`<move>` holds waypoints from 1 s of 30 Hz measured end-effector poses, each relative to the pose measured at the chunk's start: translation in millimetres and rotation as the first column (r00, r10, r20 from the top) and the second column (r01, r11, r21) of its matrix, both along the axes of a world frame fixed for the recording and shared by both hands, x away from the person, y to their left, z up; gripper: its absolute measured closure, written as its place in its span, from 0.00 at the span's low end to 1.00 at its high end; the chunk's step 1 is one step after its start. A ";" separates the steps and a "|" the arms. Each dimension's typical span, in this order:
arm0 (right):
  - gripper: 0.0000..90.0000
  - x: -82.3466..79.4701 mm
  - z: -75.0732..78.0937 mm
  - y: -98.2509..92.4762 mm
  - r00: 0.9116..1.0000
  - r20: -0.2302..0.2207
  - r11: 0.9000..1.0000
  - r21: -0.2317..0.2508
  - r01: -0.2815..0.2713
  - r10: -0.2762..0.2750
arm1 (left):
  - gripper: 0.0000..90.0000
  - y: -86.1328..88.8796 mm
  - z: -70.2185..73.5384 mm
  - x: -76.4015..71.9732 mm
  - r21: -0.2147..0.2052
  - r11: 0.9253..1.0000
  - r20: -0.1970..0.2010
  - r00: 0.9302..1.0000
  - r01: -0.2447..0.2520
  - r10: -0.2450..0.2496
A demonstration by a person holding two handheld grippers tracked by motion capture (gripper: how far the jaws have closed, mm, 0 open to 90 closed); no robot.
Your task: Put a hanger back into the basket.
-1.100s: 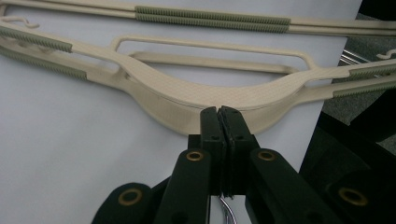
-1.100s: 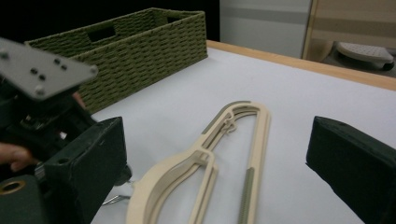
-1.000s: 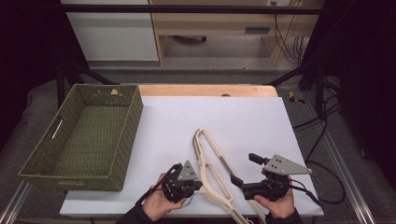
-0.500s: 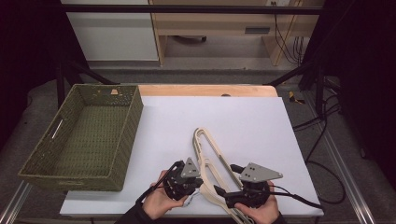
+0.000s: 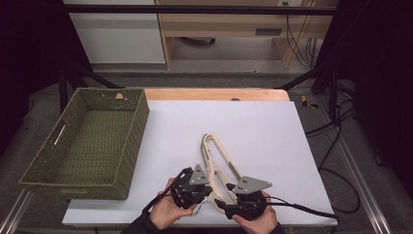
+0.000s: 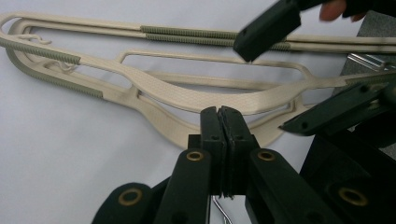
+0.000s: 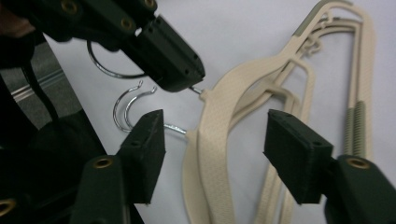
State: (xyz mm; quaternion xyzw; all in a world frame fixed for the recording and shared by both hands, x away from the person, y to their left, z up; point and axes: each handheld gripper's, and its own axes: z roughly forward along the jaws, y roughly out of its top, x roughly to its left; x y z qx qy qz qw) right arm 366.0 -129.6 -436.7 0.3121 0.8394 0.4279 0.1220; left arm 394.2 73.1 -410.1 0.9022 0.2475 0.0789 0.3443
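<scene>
Since the earlier frame: right gripper point(image 5: 220, 201) shifted leftward, lower, onto stacked beige hangers point(image 5: 219, 158) near table point(image 5: 272, 141) front edge; jaws just closing, hanger neck between, untouched. Left gripper point(image 6: 218, 122) clamped on a wire hook. Open surface beyond.

Basket point(image 5: 87, 141) left of hangers point(image 5: 221, 156)

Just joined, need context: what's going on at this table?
A person works a stack of beige hangers lying on the white table, one gripper in each hand. The left gripper is shut at the hangers' neck, seemingly pinching a metal hook. The right gripper has just been closing, its jaws straddling a hanger's neck without pressing on it yet. A green woven basket sits at the left, nothing visible inside.
</scene>
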 end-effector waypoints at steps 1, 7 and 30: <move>0.47 0.2 -1.8 1.1 1.000 -0.003 1.000 -0.013 -0.011 0.011 | 0.98 0.0 0.0 -0.1 0.001 1.000 0.001 1.000 0.000 0.000; 0.57 -0.7 -9.3 10.9 1.000 -0.006 0.997 -0.080 -0.023 0.022 | 0.98 -0.2 -1.1 0.3 -0.006 1.000 -0.005 1.000 -0.006 0.006; 0.83 -1.1 -10.8 10.5 0.999 0.041 0.985 -0.169 -0.019 0.026 | 0.78 8.3 11.0 -3.8 -0.133 0.991 0.059 0.998 0.011 -0.003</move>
